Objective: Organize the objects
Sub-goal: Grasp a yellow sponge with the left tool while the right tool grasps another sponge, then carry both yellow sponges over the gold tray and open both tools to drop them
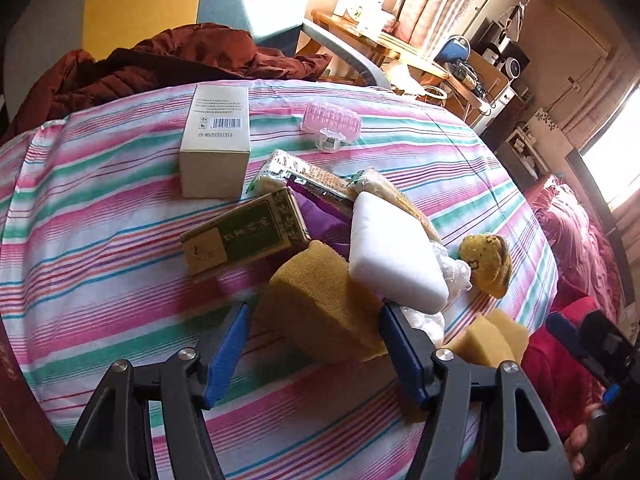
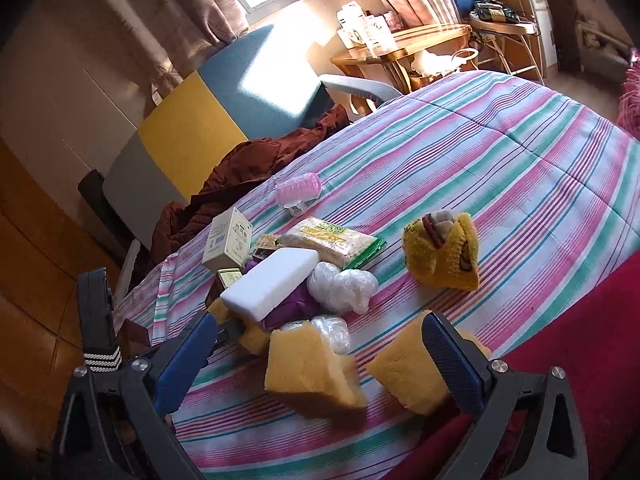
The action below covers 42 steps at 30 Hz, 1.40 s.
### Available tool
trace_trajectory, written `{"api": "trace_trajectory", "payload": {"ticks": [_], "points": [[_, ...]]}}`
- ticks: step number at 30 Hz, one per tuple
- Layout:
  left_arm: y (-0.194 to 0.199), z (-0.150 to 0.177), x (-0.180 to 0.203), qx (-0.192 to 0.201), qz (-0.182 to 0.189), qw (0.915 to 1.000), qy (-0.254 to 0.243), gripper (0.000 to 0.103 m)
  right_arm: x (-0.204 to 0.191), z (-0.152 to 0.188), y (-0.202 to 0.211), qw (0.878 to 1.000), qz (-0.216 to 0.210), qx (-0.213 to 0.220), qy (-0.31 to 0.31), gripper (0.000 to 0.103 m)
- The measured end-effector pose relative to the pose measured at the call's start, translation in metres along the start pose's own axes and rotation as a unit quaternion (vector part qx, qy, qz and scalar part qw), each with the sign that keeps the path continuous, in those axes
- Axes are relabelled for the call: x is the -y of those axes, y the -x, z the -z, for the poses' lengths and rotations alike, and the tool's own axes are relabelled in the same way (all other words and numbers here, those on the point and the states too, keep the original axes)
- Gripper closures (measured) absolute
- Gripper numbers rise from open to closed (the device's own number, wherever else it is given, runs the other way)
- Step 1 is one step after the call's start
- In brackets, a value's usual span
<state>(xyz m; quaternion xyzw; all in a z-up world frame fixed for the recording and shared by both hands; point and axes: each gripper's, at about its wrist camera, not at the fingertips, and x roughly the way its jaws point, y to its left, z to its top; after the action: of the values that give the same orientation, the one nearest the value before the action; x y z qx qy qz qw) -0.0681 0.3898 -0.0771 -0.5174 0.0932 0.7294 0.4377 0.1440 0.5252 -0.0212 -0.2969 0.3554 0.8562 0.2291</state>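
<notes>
Bed, striped pink, green and white cover, carries everything; no surface as such. Loose pile near its middle.

Largest to smallest:
- Tan box on its side, barcode up, far edge of the pile.
- White block, tilted, leaning on the stuff under it.
- Sponge, yellow, lying between the pads of the left tool. Pads stand apart, a gap at each side, nothing gripped.
- Green-gold tin just left of the sponge, touching the pile.
- Two more sponge pieces before the right tool; one lies between the pads, the other behind the right-hand pad. Pads wide apart, nothing clamped.
- Yellow knit toy off alone on the right.
- Pink roller, apart, toward the far edge.

Risks (judgement only): the white block overhangs the sponge's far corner, so closing and lifting here could tip it and spill the pile. The soft sponge may squash and slip from a shallow bite. The left tool's right pad sits close to crumpled clear plastic, which could get pinched along. The two tools work near each other; a crossing reach might knock them together.

Room: brown jacket beyond the bed, a blue-and-yellow panel, a cluttered wooden side table, curtains, strong window sun.
</notes>
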Motion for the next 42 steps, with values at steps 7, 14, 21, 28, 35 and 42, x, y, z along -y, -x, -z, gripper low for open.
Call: {"api": "trace_trajectory", "payload": {"ticks": [7, 14, 21, 28, 35, 42], "points": [[-0.005, 0.004, 0.000, -0.013, 0.014, 0.9997, 0.015, 0.033, 0.000, 0.001, -0.001, 1.000, 0.002, -0.003, 0.001, 0.000], [-0.005, 0.008, -0.004, 0.002, 0.037, 0.9993, 0.005, 0.051, -0.002, 0.002, -0.003, 1.000, 0.006, -0.008, 0.004, 0.000], [0.009, 0.022, -0.004, 0.014, 0.056, 0.9981, -0.021, 0.071, -0.001, 0.002, -0.005, 1.000, 0.011, -0.017, 0.004, 0.000], [0.029, 0.041, -0.002, 0.018, 0.062, 0.9971, -0.039, 0.073, -0.003, 0.003, -0.007, 1.000, 0.019, -0.022, 0.009, 0.000], [0.054, 0.059, -0.011, 0.033, 0.067, 0.9969, -0.023, 0.073, -0.015, 0.007, -0.022, 0.997, 0.024, -0.067, 0.044, 0.008], [0.080, 0.072, -0.016, 0.057, 0.063, 0.9959, -0.030, 0.073, -0.037, 0.020, -0.041, 0.986, 0.052, -0.118, 0.109, 0.025]]}}
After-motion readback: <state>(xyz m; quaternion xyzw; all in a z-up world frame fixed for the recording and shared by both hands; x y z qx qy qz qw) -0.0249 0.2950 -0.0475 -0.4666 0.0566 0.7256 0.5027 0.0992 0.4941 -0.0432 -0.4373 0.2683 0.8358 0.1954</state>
